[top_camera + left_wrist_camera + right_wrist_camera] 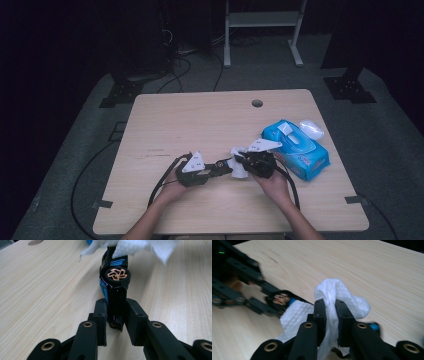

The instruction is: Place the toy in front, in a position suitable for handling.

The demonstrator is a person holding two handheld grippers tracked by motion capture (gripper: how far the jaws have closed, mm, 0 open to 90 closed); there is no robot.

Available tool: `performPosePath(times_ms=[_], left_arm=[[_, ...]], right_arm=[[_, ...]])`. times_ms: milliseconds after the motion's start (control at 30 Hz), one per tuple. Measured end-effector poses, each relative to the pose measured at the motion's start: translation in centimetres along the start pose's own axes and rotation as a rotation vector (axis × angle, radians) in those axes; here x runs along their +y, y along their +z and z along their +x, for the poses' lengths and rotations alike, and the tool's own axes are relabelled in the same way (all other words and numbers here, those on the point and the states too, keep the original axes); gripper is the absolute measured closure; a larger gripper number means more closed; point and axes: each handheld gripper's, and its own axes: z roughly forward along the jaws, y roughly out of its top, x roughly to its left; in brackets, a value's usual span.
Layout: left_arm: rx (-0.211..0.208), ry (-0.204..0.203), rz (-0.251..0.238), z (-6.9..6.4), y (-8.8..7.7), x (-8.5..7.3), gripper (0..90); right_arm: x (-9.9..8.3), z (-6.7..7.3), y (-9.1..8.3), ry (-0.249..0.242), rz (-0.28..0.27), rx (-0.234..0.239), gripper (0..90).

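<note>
1. The high view looks forward and down from above the near edge, far enough back to take in the whole surface point(200, 120).
2. The left gripper view sits low and close, facing the white wipe point(140, 248).
3. The right gripper view, equally close, shares that wipe point(337, 296).

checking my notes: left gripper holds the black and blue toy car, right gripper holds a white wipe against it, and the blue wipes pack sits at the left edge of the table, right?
Not quite: the wipes pack lies on the right side of the table, as the high view shows. The rest holds: the left gripper clamps the toy car, and the right gripper pinches the white wipe against it.
</note>
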Motion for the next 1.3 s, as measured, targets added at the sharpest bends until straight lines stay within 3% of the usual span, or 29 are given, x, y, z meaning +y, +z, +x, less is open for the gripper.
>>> performPosePath(times_ms=[67, 167, 367, 467, 567, 667, 733, 900, 1100, 1167, 1300], left_arm=[[0.0, 0.001, 0.0, 0.0, 0.0, 0.0, 71.9], [-0.001, 0.004, 0.0, 0.0, 0.0, 0.0, 71.9], [-0.003, 0.001, -0.002, 0.1, 0.0, 0.0, 72.0], [0.0, 0.005, 0.001, 0.0, 0.0, 0.0, 71.9], [0.0, 0.0, -0.002, 0.0, 0.1, 0.1, 71.7], [-0.009, -0.019, 0.023, -0.2, 0.7, 0.4, 60.8], [-0.008, 0.002, 0.034, -0.4, 1.0, 0.6, 60.1], [0.001, 0.001, 0.03, -0.2, 0.8, 0.5, 70.0], [0.009, 0.01, 0.029, -0.2, 0.4, 0.4, 70.8], [0.009, 0.009, 0.028, -0.2, 0.4, 0.4, 70.8], [0.007, 0.009, 0.031, -0.2, 0.5, 0.4, 70.6]], right_arm=[[0.2, 1.0, 0.5, -0.026, 0.001, 0.023, 80.0], [0.4, 1.1, 0.6, -0.045, 0.006, 0.031, 80.0], [-0.2, -1.4, -0.7, 0.018, 0.009, -0.046, 80.0], [-0.2, -1.3, -0.7, 0.019, 0.009, -0.048, 80.0], [0.0, -0.5, -0.3, -0.002, 0.009, -0.034, 80.0], [0.2, 0.5, 0.3, -0.006, 0.004, 0.014, 79.9], [0.3, 1.0, 0.7, -0.014, 0.0, 0.043, 79.9], [0.4, 1.0, 0.6, -0.023, 0.004, 0.049, 79.9], [-0.2, -1.4, -0.6, 0.022, 0.003, -0.039, 79.9], [-0.3, -1.5, -0.6, 0.035, 0.001, -0.036, 79.9], [-0.1, -0.3, 0.0, 0.013, -0.009, 0.003, 79.8]])
